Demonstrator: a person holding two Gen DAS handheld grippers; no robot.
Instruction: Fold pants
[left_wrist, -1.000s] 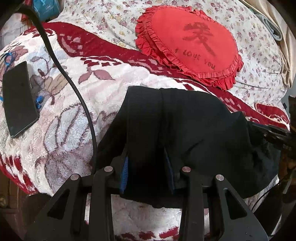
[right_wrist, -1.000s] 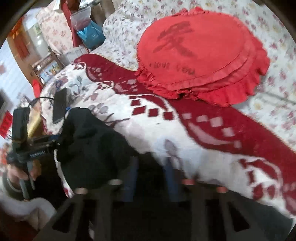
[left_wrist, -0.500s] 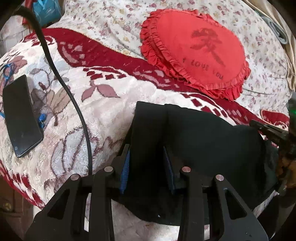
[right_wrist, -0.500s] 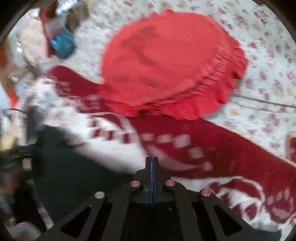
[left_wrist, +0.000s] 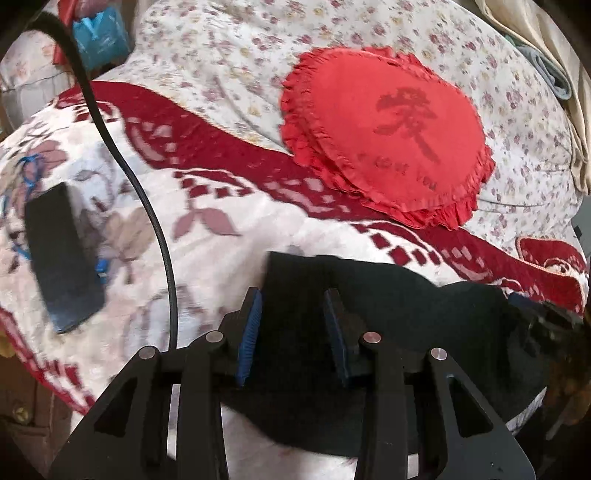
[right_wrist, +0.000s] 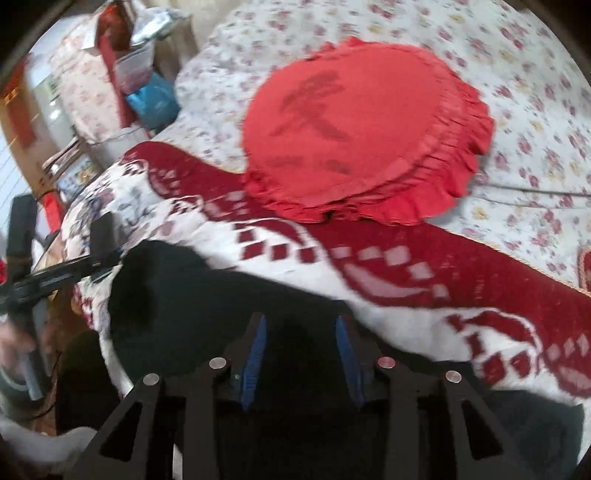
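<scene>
- The black fabric pants lie bunched on the red-and-white floral blanket, on the near side of the red heart-shaped ruffled cushion.
- The left gripper has its fingers spread, with black cloth between them; whether they pinch it I cannot tell.
- The right gripper is also spread over the pants.
- Advice: close both on one edge, level, before carrying the fold towards the cushion.

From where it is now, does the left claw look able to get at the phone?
Probably yes: the phone lies bare on the blanket, left of the left claw. The claw straddles the pants, though, and the black cable runs between.
</scene>
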